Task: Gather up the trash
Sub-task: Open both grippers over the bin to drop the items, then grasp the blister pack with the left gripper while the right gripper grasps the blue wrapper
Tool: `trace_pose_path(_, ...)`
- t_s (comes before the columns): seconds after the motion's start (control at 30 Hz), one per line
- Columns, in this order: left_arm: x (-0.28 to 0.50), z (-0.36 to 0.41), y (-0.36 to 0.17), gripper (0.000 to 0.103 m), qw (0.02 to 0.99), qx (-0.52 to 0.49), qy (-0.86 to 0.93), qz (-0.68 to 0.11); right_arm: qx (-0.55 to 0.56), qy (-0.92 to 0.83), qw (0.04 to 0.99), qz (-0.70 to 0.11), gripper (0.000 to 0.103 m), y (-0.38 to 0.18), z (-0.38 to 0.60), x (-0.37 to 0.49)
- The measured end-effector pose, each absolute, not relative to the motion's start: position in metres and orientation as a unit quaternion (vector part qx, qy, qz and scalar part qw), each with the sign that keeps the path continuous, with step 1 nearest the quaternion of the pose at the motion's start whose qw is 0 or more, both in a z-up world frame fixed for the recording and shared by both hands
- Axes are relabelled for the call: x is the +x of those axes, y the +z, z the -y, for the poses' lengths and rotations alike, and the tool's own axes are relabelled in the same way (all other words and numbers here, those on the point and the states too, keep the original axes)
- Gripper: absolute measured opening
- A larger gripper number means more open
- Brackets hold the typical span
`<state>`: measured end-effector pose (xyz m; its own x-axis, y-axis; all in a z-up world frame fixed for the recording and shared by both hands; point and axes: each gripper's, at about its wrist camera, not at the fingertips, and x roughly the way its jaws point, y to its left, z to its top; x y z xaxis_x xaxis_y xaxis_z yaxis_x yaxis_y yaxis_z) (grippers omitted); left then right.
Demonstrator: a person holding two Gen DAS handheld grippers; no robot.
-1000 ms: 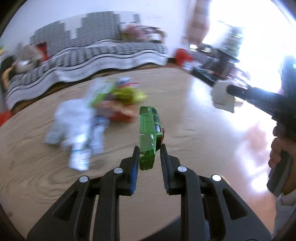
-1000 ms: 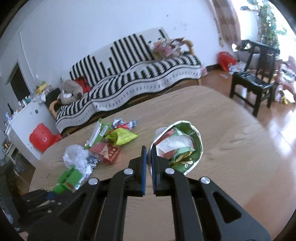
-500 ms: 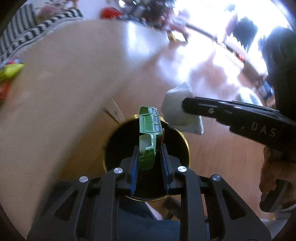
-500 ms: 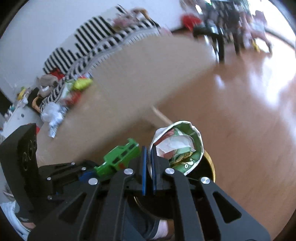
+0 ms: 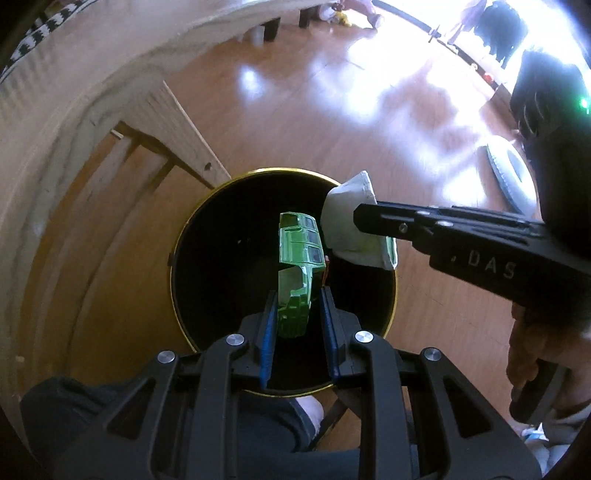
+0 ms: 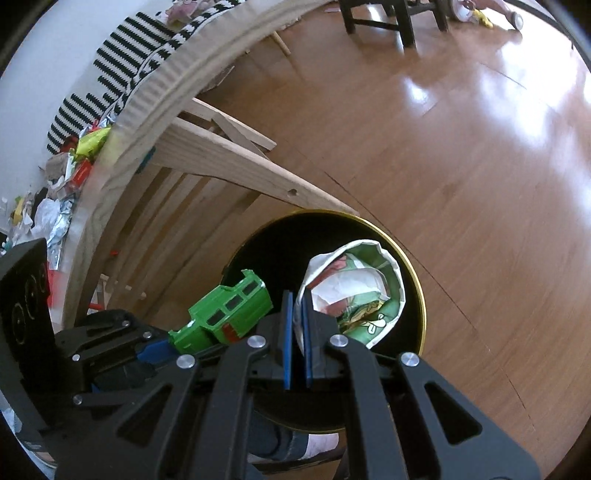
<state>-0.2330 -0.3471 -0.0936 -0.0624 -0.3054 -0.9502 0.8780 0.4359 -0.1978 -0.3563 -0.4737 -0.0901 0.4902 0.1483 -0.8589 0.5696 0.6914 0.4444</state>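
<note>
A black trash bin with a gold rim (image 5: 177, 240) (image 6: 413, 273) stands on the floor beside the table. My left gripper (image 5: 297, 306) is shut on a green toy car (image 5: 297, 258) and holds it above the bin's opening; the car also shows in the right wrist view (image 6: 225, 310). My right gripper (image 6: 297, 314) is shut on the rim of a paper bowl (image 6: 354, 288) stuffed with wrappers, also over the bin. The bowl's white underside (image 5: 351, 229) shows in the left wrist view, just right of the car.
The round wooden table's edge (image 6: 155, 96) and its wooden legs (image 6: 236, 166) rise left of the bin. Several wrappers and foil scraps (image 6: 62, 206) lie on the tabletop. A dark chair (image 6: 391, 18) stands on the wood floor (image 6: 461, 166) farther off.
Both grippers have swung from above the tabletop down off its edge, carrying the car and the bowl, and now hang over the bin, closer than half a second ago.
</note>
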Motion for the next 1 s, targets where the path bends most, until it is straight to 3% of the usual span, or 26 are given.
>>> trace_pose_path(0.07, -0.232, 0.346, -0.094, 0.062, 0.626, 0.26, -0.472, -0.563, 0.388, -0.14, 0.776, -0.477, 0.014, -0.085, 0.478, -0.358)
trace_pose_path(0.1, -0.232, 0.345, -0.09, 0.092, 0.632, 0.256, -0.473, -0.559, 0.393, -0.146, 0.775, -0.473, 0.056, -0.081, 0.48, -0.36)
trace_pose_path(0.13, -0.232, 0.34, -0.082, 0.094, 0.645, 0.25, -0.472, -0.547, 0.396, -0.149, 0.777, -0.465, 0.091, -0.076, 0.482, -0.363)
trace_pose_path(0.17, -0.231, 0.335, -0.073, 0.094, 0.656, 0.246, -0.473, -0.534, 0.392, -0.153, 0.785, -0.455, 0.095, -0.069, 0.485, -0.366)
trace_pose_path(0.33, -0.222, 0.3, -0.015, 0.094, 0.698, 0.228, -0.474, -0.486, 0.283, -0.197, 0.841, -0.416, 0.097, -0.014, 0.487, -0.361)
trace_pose_path(0.5, -0.17, 0.221, 0.05, 0.097, 0.808, 0.16, -0.376, -0.425, 0.145, -0.197, 0.882, -0.403, 0.097, 0.023, 0.459, -0.308)
trace_pose_path(0.8, -0.063, 0.072, 0.05, 0.097, 0.883, 0.11, -0.12, -0.44, 0.076, -0.082, 0.889, -0.443, 0.097, 0.024, 0.371, -0.174)
trace_pose_path(1.0, -0.038, 0.061, 0.035, 0.097, 0.877, 0.101, -0.104, -0.458, 0.093, -0.031, 0.89, -0.444, 0.097, 0.032, 0.326, -0.111)
